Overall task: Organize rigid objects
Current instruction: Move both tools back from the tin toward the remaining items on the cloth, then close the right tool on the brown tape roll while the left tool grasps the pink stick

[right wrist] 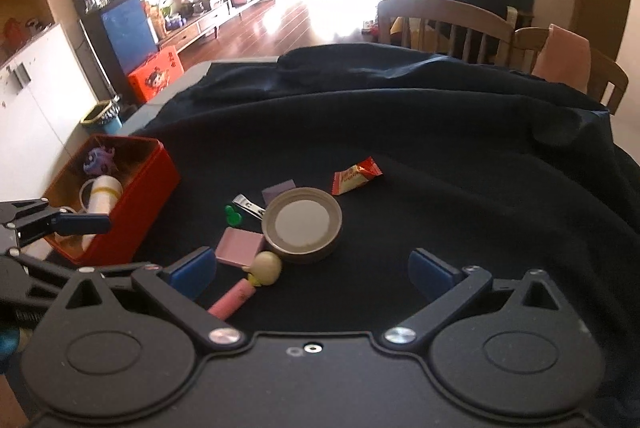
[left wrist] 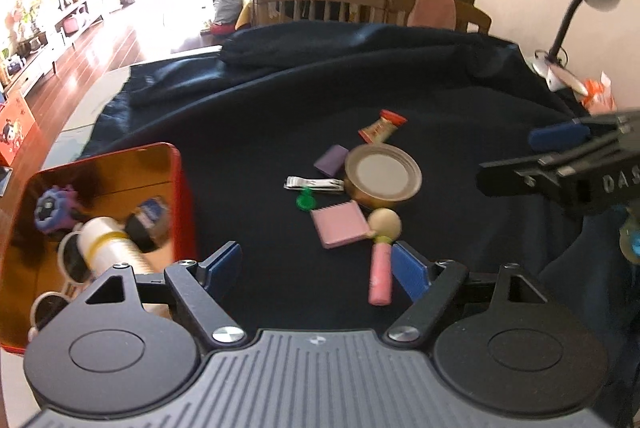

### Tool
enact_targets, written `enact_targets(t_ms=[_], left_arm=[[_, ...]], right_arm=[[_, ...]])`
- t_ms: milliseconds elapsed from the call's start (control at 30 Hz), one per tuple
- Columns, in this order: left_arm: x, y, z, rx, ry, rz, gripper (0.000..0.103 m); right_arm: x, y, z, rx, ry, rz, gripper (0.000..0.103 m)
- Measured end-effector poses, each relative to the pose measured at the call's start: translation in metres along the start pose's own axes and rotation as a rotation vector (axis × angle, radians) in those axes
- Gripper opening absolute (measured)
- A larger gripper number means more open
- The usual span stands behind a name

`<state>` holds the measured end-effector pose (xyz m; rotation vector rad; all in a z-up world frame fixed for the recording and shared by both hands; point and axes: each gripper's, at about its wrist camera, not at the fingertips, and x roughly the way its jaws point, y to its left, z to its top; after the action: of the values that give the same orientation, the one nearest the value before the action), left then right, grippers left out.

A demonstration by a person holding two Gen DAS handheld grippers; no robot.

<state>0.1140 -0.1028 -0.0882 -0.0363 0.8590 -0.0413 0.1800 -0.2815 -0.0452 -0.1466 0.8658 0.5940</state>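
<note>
Bare dark cloth [right wrist: 440, 188] lies open at three o'clock of the clutter; the red tin [right wrist: 132, 204] blocks nine o'clock

Red tin [left wrist: 182, 188] at left holds white bottle [left wrist: 108, 244] and purple toy [left wrist: 52, 210]. Loose cluster mid-tabletop: jar lid [left wrist: 382, 180], pink pad [left wrist: 340, 228], nail clipper [left wrist: 314, 184], red packet [left wrist: 382, 126].

Matt dark cloth [right wrist: 400, 148]; glossy red metal tin [left wrist: 182, 196].
</note>
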Motion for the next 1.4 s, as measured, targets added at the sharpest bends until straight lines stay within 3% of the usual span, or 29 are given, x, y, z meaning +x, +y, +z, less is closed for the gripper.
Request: enact_targets(t_ms=[533,900,1200,1267,1333,1400], left_arm=[[0.049,-0.042,-0.007,0.019,0.035,0.01,0.082],[0.071,-0.045,-0.01,0.016,0.052,0.023,0.082],[0.079,-0.046,-0.014,0.027,0.073,0.012,0.081],[0.08,-0.047,-0.014,0.033,0.078,0.01,0.076],[0.081,-0.048,-0.015,0.046,0.082,0.016,0.062],[0.081,-0.048,-0.014,0.061,0.083,0.016,0.057]], right_arm=[[0.066,-0.005,0.017,-0.059,0.058,0.038,0.102],[0.113,-0.004,0.024,-0.016,0.138,0.039,0.1],[0.124,0.0,0.025,-0.029,0.164,0.026,0.096],[0.124,0.0,0.025,-0.028,0.159,0.024,0.096],[0.125,0.0,0.026,-0.023,0.158,0.026,0.096],[0.125,0.001,0.026,-0.022,0.162,0.028,0.091]])
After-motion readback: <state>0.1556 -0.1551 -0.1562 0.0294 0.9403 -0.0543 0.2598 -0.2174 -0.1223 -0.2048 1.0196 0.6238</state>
